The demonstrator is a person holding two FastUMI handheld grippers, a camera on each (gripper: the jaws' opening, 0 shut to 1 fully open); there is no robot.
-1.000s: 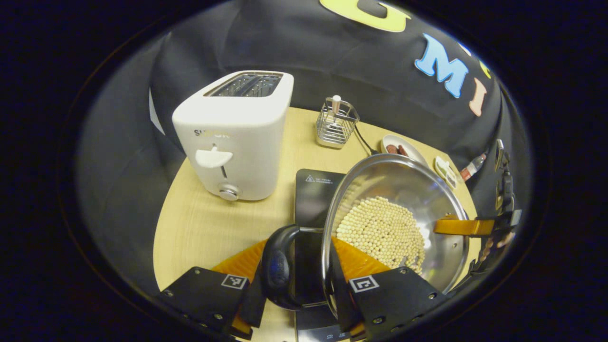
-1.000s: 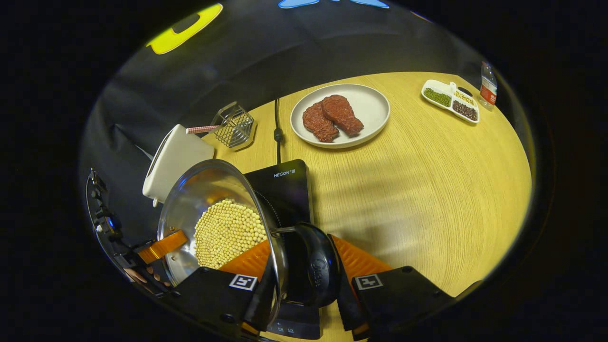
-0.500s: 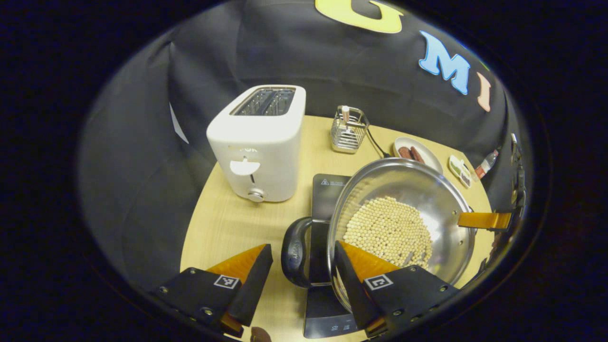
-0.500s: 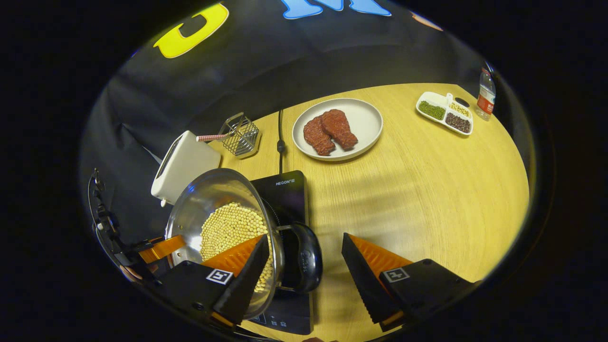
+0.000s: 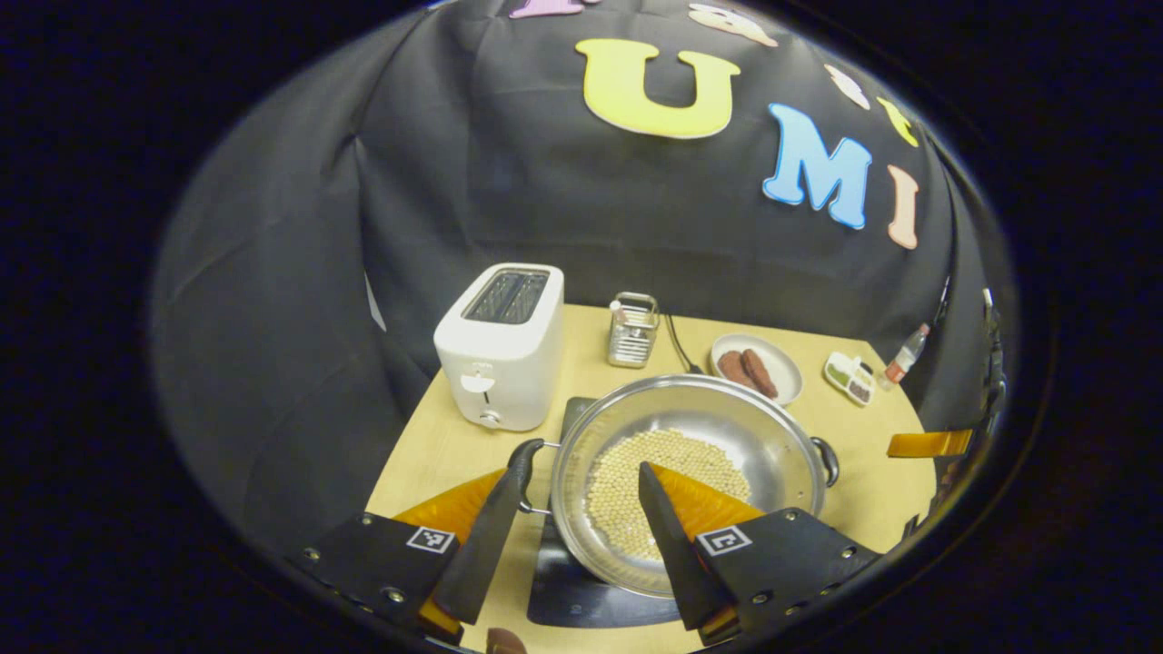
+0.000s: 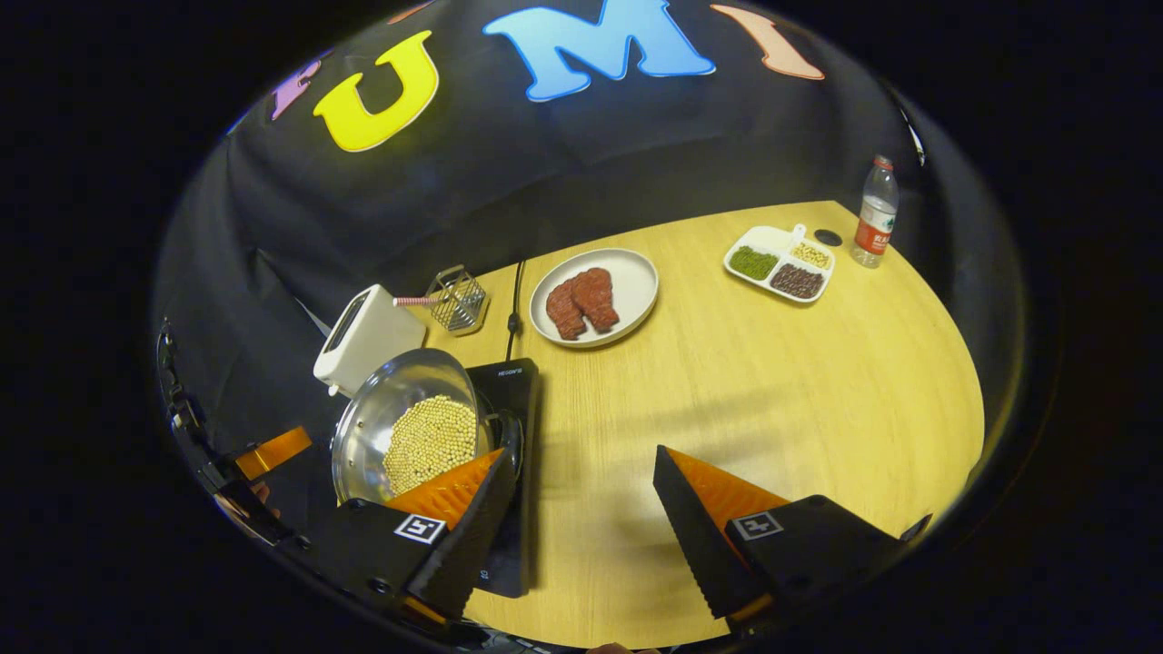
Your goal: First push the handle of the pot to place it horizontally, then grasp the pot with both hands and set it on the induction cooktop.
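Both grippers have let go and pulled back. A second ago each was clamped on one of the steel pot's (image 5: 690,454) black side handles; now the left gripper (image 5: 568,531) stands with its fingers spread wide at the bottom of the left gripper view, holding nothing, and the right gripper (image 6: 581,522) is likewise open and empty at the bottom of the right gripper view, over bare wooden table (image 6: 772,381). The pot, with its layer of pale beans, sits level on the black induction cooktop (image 6: 518,454), lower centre in the left gripper view and lower left in the right gripper view; its handles (image 5: 525,459) point out sideways. Both cameras have drawn away, so the white toaster (image 5: 500,345), the wire basket (image 5: 631,329) and the plate of meat (image 6: 595,295) look smaller. Judging by this, the placement is done and only the retreat is left
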